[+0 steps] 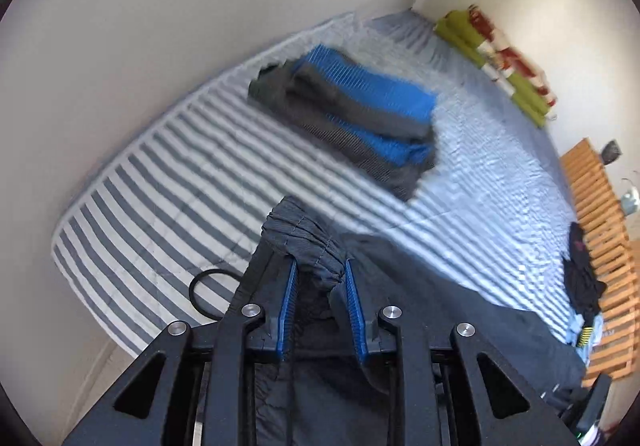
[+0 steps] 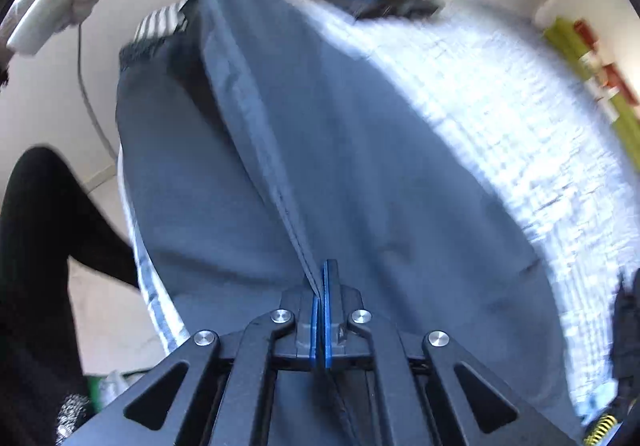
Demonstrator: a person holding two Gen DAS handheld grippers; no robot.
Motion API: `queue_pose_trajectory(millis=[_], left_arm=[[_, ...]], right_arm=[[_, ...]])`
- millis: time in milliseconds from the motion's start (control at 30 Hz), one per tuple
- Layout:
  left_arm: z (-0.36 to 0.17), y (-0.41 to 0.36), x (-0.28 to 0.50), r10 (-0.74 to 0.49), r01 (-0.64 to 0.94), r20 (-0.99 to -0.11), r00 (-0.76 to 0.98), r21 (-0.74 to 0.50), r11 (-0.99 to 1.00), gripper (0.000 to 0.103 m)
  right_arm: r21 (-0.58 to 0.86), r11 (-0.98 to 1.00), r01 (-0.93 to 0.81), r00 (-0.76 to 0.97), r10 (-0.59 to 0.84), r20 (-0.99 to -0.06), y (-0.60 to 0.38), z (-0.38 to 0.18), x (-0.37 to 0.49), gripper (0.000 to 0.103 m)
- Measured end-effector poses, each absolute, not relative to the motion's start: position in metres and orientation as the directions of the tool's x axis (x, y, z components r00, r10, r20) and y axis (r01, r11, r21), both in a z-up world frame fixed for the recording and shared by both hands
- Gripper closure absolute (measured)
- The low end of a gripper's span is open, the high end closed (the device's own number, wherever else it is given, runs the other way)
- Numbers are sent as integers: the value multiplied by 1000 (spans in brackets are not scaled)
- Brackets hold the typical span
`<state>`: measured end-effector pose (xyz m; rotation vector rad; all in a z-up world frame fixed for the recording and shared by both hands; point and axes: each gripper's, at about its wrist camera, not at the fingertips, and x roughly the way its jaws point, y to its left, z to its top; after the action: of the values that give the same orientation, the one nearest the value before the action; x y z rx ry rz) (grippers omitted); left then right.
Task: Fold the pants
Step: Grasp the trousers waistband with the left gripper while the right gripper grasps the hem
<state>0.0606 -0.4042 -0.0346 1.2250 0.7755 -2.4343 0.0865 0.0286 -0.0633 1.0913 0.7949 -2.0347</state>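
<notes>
1. In the right wrist view, the right gripper was pressed together on a doubled seam edge of the dark grey-blue fabric pants, its blue pads pinching the cloth with no gap. This was probably so the edge would stay aligned while the garment was stretched.

2. In the left wrist view, the left gripper was narrowed onto the gathered elastic waistband of the same pants, the bunched cloth filling the space between its blue fingers. The thick bundle explains why the jaws were not fully together.

3. The pants hung taut between the two grippers, over the near edge of the bed with the grey-and-white striped cover, the rest draped on it. Holding both ends likely kept the seam straight for laying the fold flat.

4. Farther on, toward the bed's middle, a folded grey and bright blue garment lay apart, seemingly already finished and set out of the way.

5. Along the far edge, by the wall, sat green, red and white patterned cushions.
</notes>
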Motion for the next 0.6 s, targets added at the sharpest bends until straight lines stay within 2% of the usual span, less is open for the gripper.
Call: queue_pose_trajectory(millis=[67, 100, 200, 267, 367, 600], left_arm=[[-25, -395, 87, -25, 464, -777, -629, -349, -814, 78], [-30, -391, 99, -18, 461, -779, -627, -352, -815, 78], [-67, -380, 133, 19, 478, -821, -570, -350, -806, 79], [-100, -377, 150, 35, 508, -858, -512, -336, -793, 80], [-118, -378, 160, 55, 539, -863, -503, -363, -760, 80], [-63, -366, 138, 36, 434, -815, -578, -345, -832, 80]], right_arm=[[-318, -556, 768, -534, -280, -798, 38, -43, 103, 102], [-338, -535, 774, -546, -295, -784, 44, -39, 114, 102], [-329, -488, 809, -501, -279, -819, 51, -59, 137, 102], [-387, -421, 821, -513, -245, -823, 49, -80, 155, 102], [-401, -394, 827, -506, -214, -835, 44, -93, 163, 102], [-412, -418, 810, -512, -160, -844, 45, -82, 138, 102]])
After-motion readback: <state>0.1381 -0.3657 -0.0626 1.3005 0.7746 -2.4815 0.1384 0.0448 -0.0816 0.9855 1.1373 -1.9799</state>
